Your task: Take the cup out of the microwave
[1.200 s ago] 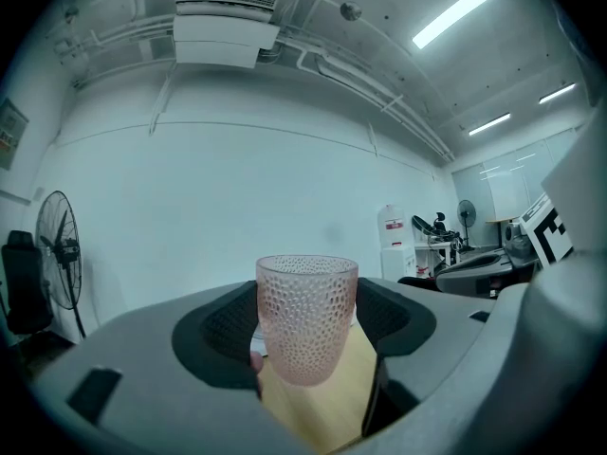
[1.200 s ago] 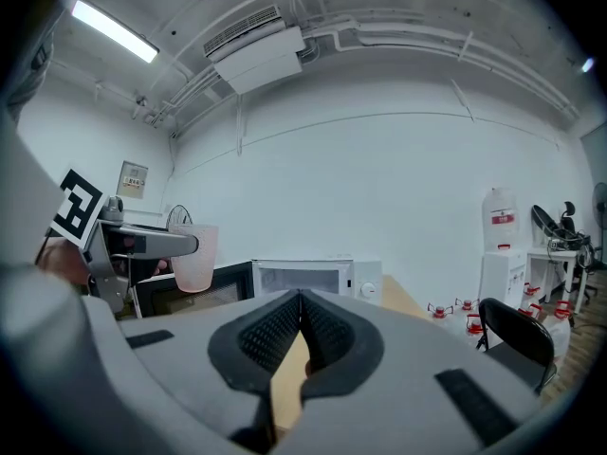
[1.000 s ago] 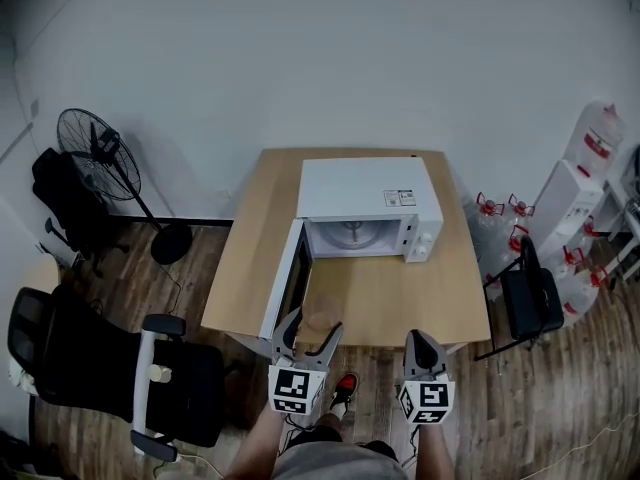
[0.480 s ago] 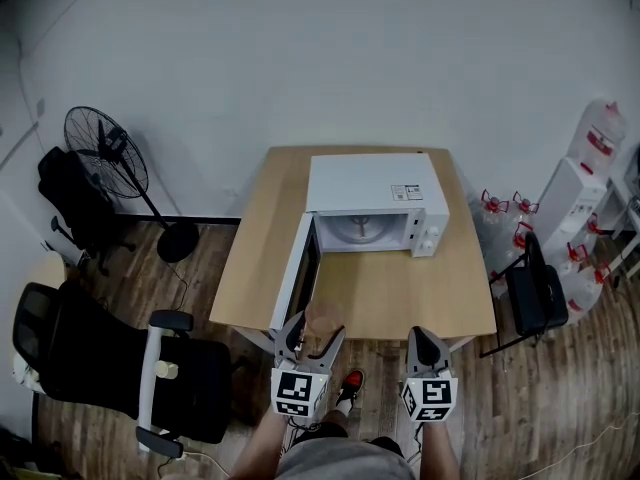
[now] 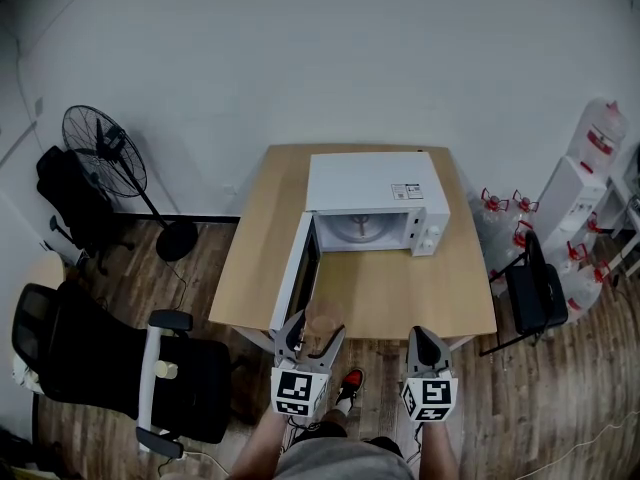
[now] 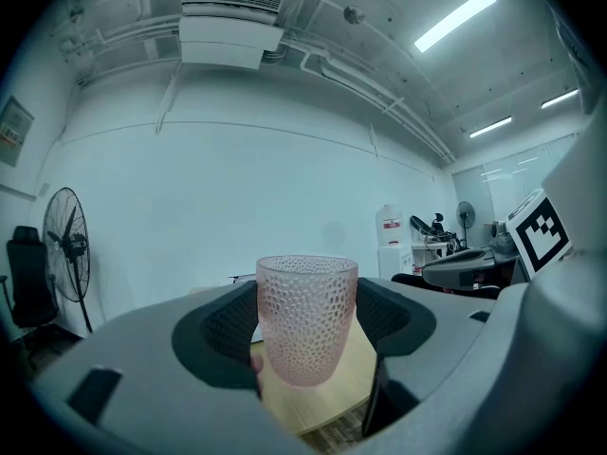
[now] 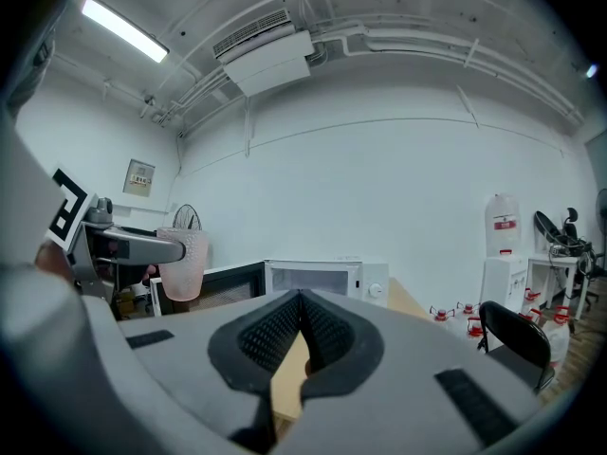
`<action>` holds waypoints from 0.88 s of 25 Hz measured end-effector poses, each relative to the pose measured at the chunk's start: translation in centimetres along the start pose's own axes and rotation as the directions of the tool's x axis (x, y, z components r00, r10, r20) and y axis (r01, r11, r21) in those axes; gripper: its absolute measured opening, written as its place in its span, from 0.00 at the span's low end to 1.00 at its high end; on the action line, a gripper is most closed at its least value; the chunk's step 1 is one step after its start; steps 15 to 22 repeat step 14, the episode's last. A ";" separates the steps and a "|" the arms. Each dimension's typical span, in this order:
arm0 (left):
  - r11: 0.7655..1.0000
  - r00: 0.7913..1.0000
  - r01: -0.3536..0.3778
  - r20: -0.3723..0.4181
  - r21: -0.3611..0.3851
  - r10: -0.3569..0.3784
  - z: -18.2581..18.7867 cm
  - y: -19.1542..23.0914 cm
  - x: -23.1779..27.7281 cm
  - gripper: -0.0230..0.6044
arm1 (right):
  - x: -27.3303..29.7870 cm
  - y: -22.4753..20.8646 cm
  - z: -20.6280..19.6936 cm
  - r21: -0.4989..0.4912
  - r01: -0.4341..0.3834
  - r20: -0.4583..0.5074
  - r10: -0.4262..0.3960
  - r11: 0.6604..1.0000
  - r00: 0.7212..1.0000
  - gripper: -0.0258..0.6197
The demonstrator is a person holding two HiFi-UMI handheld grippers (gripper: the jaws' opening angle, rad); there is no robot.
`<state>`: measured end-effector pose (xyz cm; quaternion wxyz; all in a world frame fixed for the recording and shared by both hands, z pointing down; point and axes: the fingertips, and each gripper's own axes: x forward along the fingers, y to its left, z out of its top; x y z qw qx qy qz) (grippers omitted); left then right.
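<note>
A pink dimpled glass cup point(image 6: 305, 318) stands upright between the jaws of my left gripper point(image 5: 310, 340), which is shut on it, held in the air at the near edge of the wooden table point(image 5: 400, 303). The cup point(image 5: 322, 319) shows just off the open microwave door point(image 5: 294, 278). The white microwave point(image 5: 372, 200) stands at the back of the table with its cavity open and only the turntable inside. My right gripper point(image 5: 424, 346) is shut and empty, level with the left one. In the right gripper view the cup point(image 7: 184, 262) appears at the left and the microwave point(image 7: 327, 278) beyond.
A black office chair point(image 5: 110, 368) stands at the left, a standing fan point(image 5: 103, 153) behind it. A black chair point(image 5: 530, 298) and several water bottles point(image 5: 590, 158) are at the right. The open door juts out past the table's front left.
From one second ago the view shifted slightly, so the table and microwave sit a little further right and up. Both grippers and the held cup keep the same pose.
</note>
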<state>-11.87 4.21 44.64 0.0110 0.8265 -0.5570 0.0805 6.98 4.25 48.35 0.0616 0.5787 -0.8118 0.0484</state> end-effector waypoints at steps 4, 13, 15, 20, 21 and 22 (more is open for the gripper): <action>1.000 1.000 0.000 -0.002 -0.002 0.000 0.0 0.0 0.1 0.58 | 0.0 -0.1 -0.1 0.001 0.003 -0.005 -0.003 1.000 1.000 0.07; 1.000 1.000 0.003 -0.008 -0.002 -0.003 -0.5 -0.1 0.1 0.58 | 0.0 -0.1 -0.2 0.003 0.000 -0.005 0.000 1.000 1.000 0.07; 1.000 1.000 0.002 -0.008 -0.002 -0.002 -0.5 -0.1 0.1 0.58 | 0.0 -0.1 -0.2 0.003 -0.001 -0.004 0.001 1.000 1.000 0.07; 1.000 1.000 0.002 -0.008 -0.002 -0.002 -0.5 -0.1 0.1 0.58 | 0.0 -0.1 -0.2 0.003 -0.001 -0.004 0.001 1.000 1.000 0.07; 1.000 1.000 0.002 -0.008 -0.002 -0.002 -0.5 -0.1 0.1 0.58 | 0.0 -0.1 -0.2 0.003 -0.001 -0.004 0.001 1.000 1.000 0.07; 1.000 1.000 0.002 -0.008 -0.002 -0.002 -0.5 -0.1 0.1 0.58 | 0.0 -0.1 -0.2 0.003 -0.001 -0.004 0.001 1.000 1.000 0.07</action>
